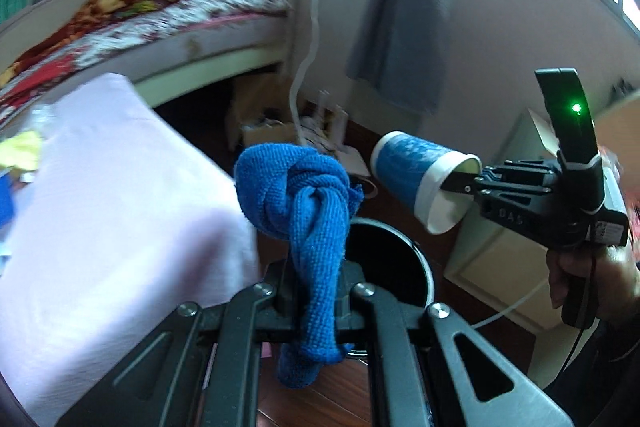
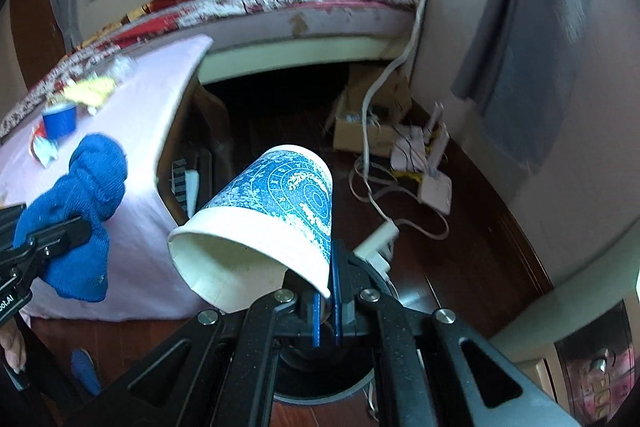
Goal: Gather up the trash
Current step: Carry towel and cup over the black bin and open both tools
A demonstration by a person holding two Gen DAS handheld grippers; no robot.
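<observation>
My left gripper (image 1: 316,307) is clamped on a knotted blue cloth (image 1: 298,195); the knot bulges past the fingertips and a tail hangs down behind them. From the right camera I see the same cloth (image 2: 80,211) pinched in that gripper (image 2: 68,227), over the edge of the table (image 2: 160,99) with its pale pink cover.

My right gripper (image 2: 326,291) is closed on the rim of a blue-patterned paper cup (image 2: 276,223), one finger inside the mouth and one outside. The cup (image 1: 420,175) lies tilted on its side, mouth towards the gripper (image 1: 464,185).

A round black bin (image 1: 400,267) stands on the dark wood floor, directly under both grippers. The cup hangs just above and to the right of its rim.

On the table lie a second small blue cup (image 2: 60,119) and some crumpled yellow wrappers (image 2: 90,93). A bed (image 2: 280,7) stands behind the table.
</observation>
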